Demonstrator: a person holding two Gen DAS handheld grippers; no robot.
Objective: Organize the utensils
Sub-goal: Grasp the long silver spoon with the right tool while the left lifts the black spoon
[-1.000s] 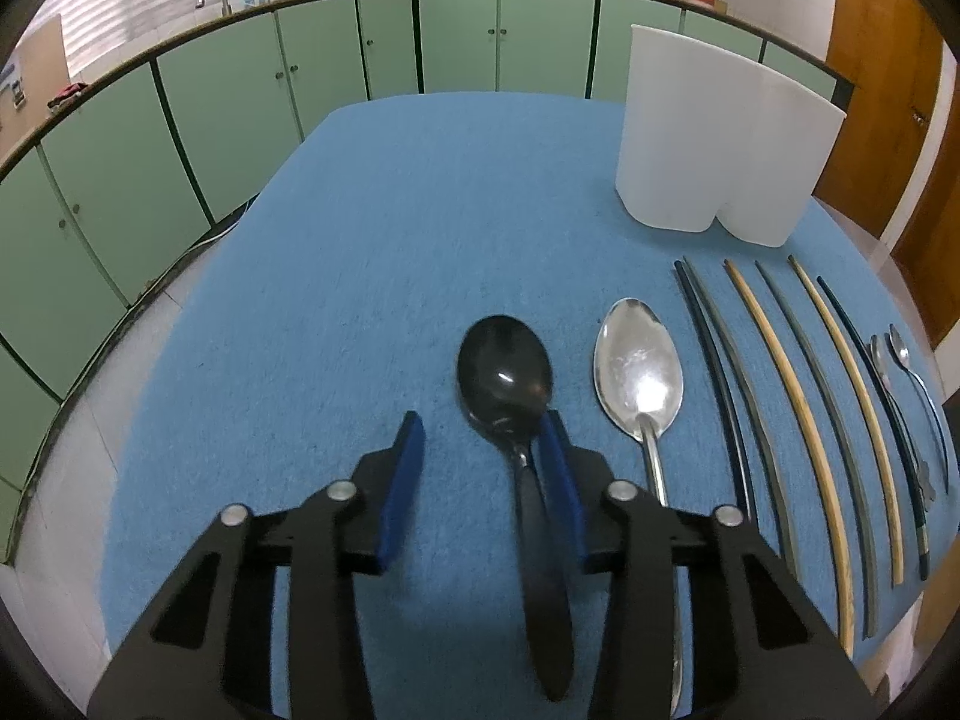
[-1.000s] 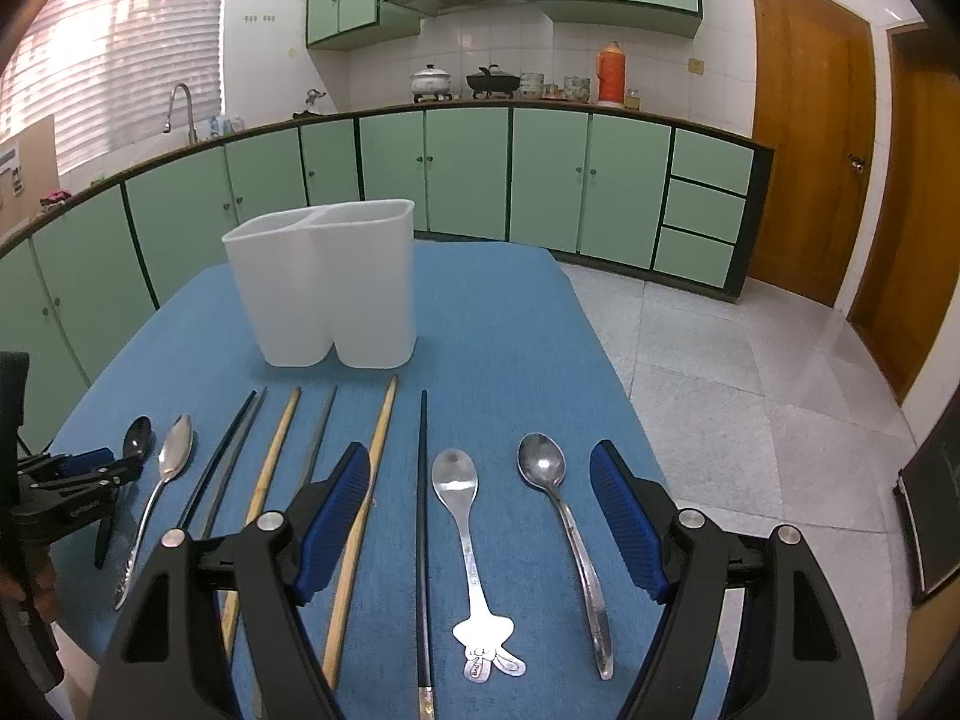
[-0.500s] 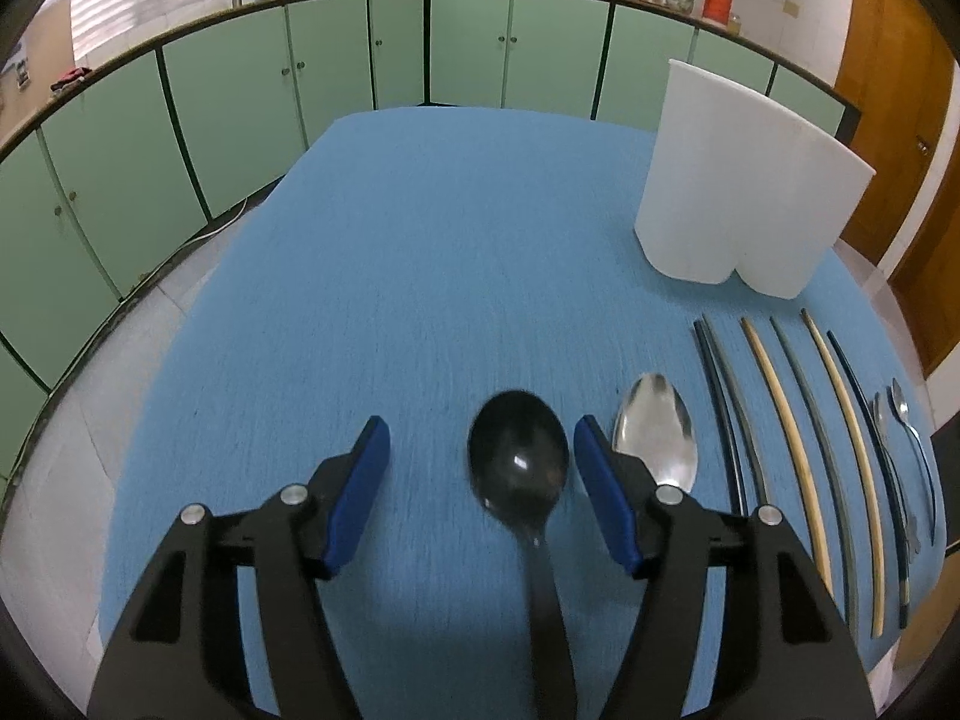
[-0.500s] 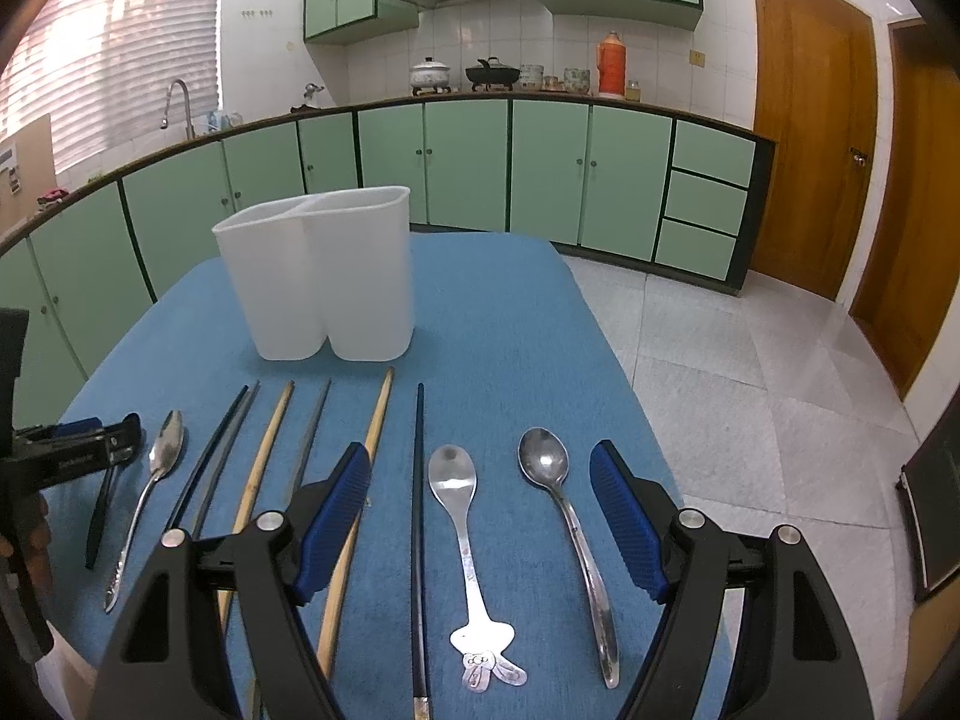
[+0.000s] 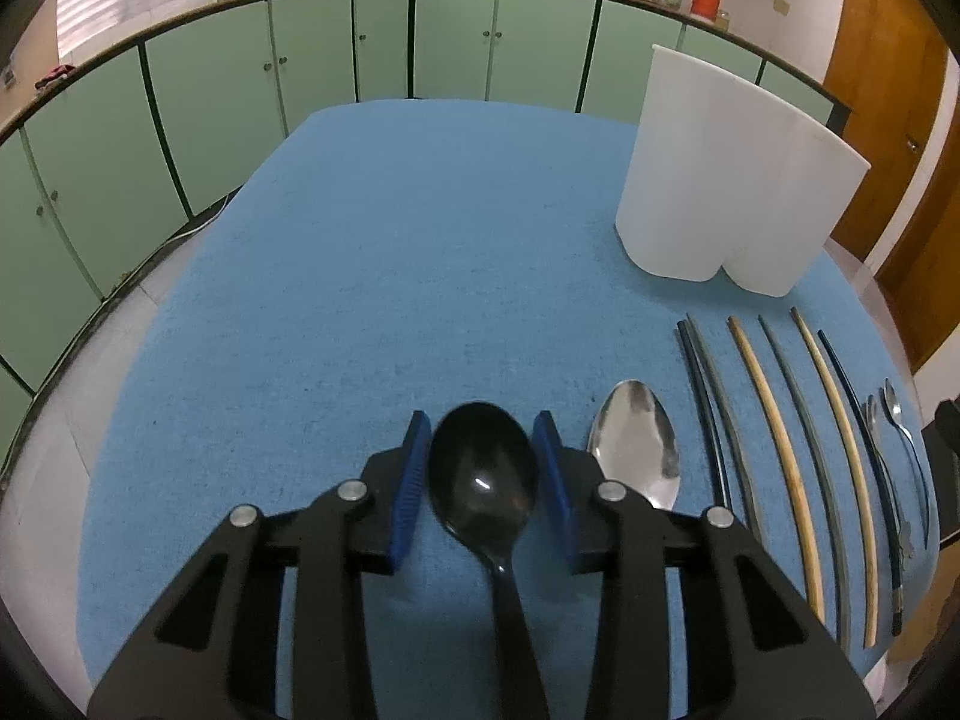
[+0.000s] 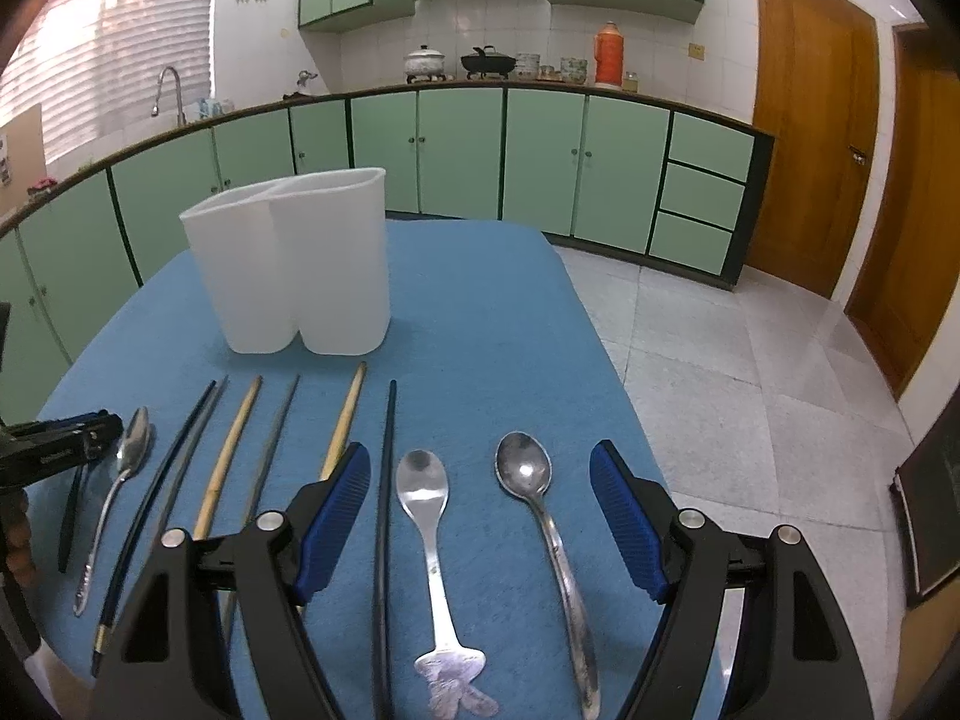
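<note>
A black spoon [image 5: 483,483] lies on the blue table, its bowl between the blue pads of my left gripper [image 5: 485,474], whose jaws stand close beside the bowl's sides. A large silver spoon [image 5: 637,444] lies to its right, then several chopsticks [image 5: 780,450] in a row. The white two-compartment holder [image 5: 720,180] stands behind them. In the right wrist view my right gripper [image 6: 480,522] is open and empty above two silver spoons [image 6: 426,492] [image 6: 528,480]. The left gripper [image 6: 66,438] shows there at the far left, over the black spoon's handle [image 6: 69,516].
The blue cloth-covered table [image 5: 390,240] has its edge close at the left and right. Green kitchen cabinets [image 6: 456,150] run behind it. A tiled floor [image 6: 750,372] lies to the right, with wooden doors [image 6: 816,138] beyond.
My left gripper has drawn back along the black spoon and narrowed around its bowl. The right gripper has barely moved.
</note>
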